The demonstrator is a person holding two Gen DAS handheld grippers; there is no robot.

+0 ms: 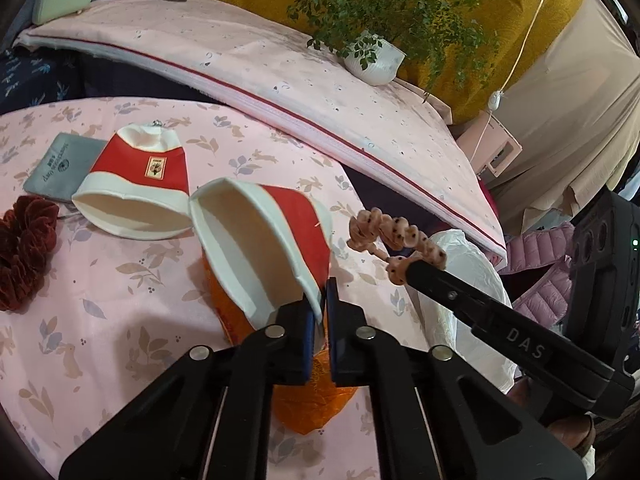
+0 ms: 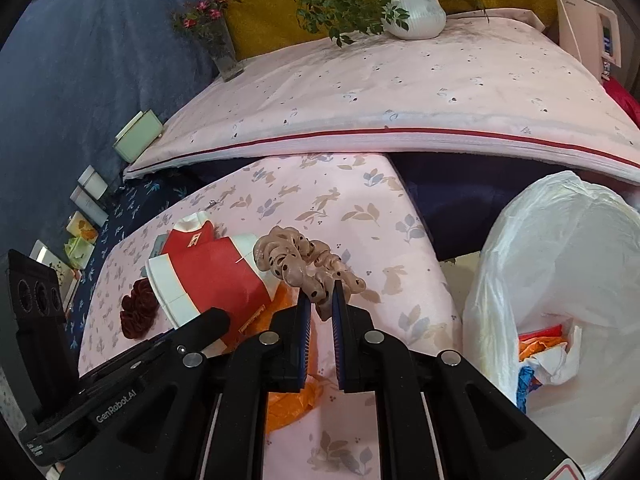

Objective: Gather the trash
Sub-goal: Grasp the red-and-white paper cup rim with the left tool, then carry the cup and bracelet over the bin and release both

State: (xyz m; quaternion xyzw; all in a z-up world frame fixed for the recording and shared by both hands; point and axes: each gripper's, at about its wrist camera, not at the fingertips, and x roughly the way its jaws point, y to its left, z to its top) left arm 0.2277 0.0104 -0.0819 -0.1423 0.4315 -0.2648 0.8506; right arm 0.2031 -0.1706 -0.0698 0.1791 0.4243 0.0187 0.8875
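My left gripper (image 1: 323,292) is shut on the rim of a red-and-white paper cup (image 1: 264,240) and holds it tilted above an orange wrapper (image 1: 312,396) on the pink table. A second red-and-white cup (image 1: 136,184) lies on its side to the left. My right gripper (image 2: 321,300) is shut on a pink spotted scrunchie (image 2: 304,260), held above the table; it also shows in the left wrist view (image 1: 400,236). A white trash bag (image 2: 560,272) stands open at the right with coloured wrappers inside (image 2: 540,344).
A dark red scrunchie (image 1: 24,248) and a grey booklet (image 1: 60,168) lie at the table's left. Behind is a higher pink-covered surface (image 2: 400,92) with a potted plant (image 2: 416,12), a flower vase (image 2: 220,44) and a green box (image 2: 138,140).
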